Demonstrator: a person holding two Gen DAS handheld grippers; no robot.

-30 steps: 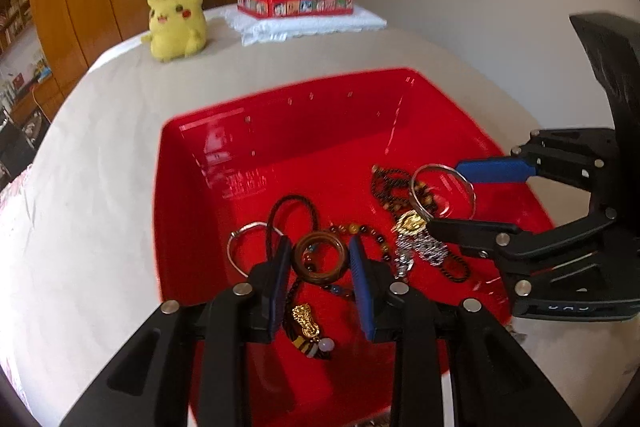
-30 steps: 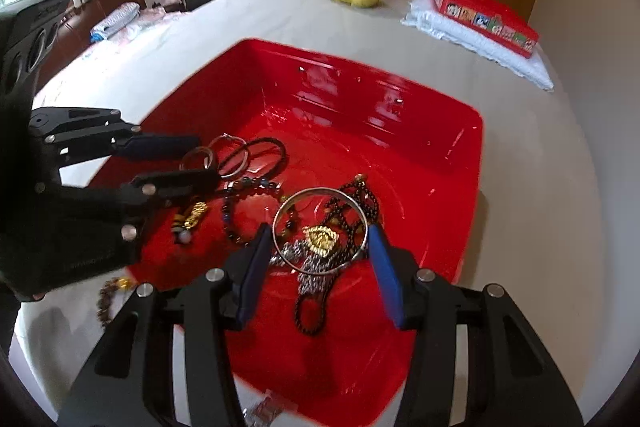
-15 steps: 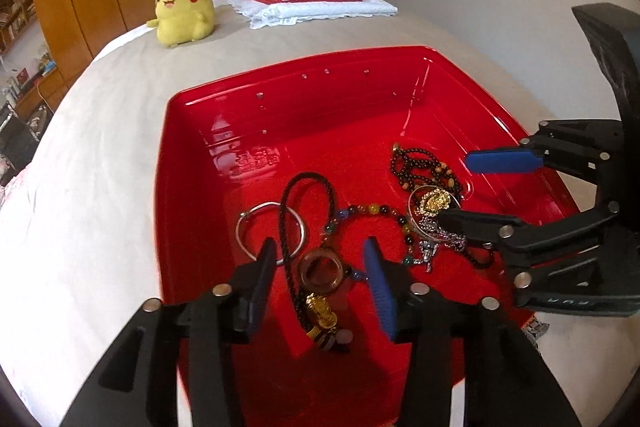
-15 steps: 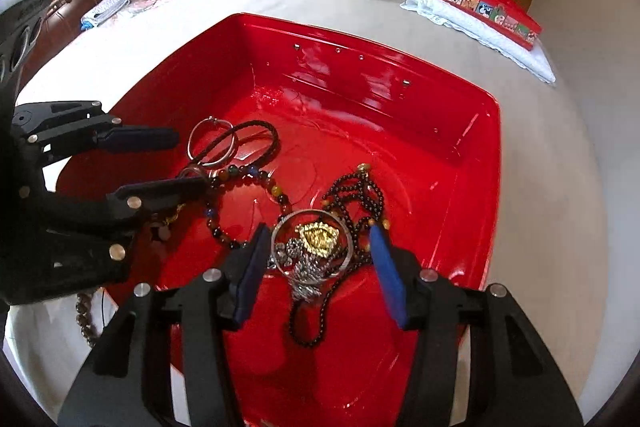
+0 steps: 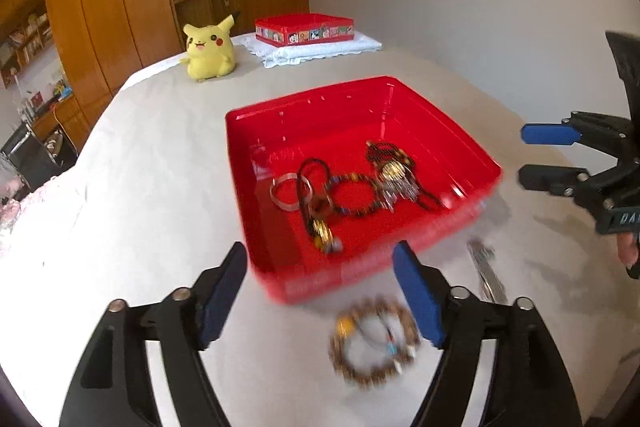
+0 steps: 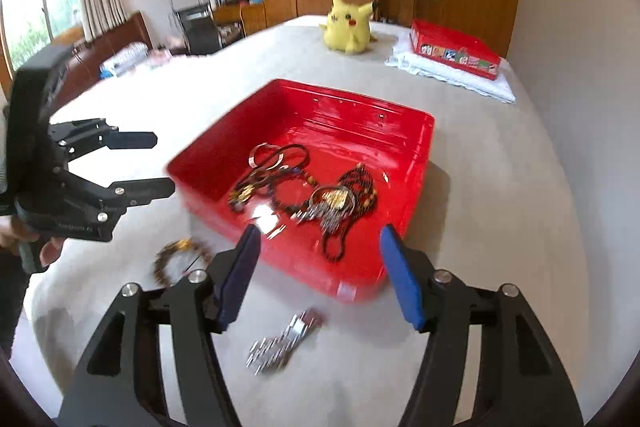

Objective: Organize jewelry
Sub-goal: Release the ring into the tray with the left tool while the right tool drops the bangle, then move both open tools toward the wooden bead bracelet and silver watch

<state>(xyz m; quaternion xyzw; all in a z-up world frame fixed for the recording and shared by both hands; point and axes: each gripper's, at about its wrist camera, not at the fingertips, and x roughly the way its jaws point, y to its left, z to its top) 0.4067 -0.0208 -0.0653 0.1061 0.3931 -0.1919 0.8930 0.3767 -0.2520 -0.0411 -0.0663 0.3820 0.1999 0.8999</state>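
A red tray (image 5: 436, 115) (image 6: 416, 187) on the white bed holds several pieces: a silver bangle (image 5: 282, 191), a black cord with gold charm (image 5: 316, 203), a dark bead bracelet (image 5: 354, 195) and a silver-and-gold cluster (image 5: 396, 179) (image 6: 332, 203). A brown bead bracelet (image 5: 372, 343) (image 6: 182, 259) lies on the bed in front of the tray. A silver metal band (image 6: 280, 343) (image 5: 488, 275) lies beside it. My left gripper (image 5: 320, 291) (image 6: 154, 163) is open and empty above the brown bracelet. My right gripper (image 6: 320, 271) (image 5: 548, 155) is open and empty above the tray's near edge.
A yellow plush toy (image 5: 208, 47) (image 6: 348, 27) sits at the far end of the bed. A red tin (image 5: 304, 29) (image 6: 454, 55) rests on a folded white cloth (image 5: 320, 51). Wooden wardrobes stand behind. A wall runs along the right.
Both grippers have let go of their rings, opened wide and pulled back and up out of the tray. The rings now lie in the tray.
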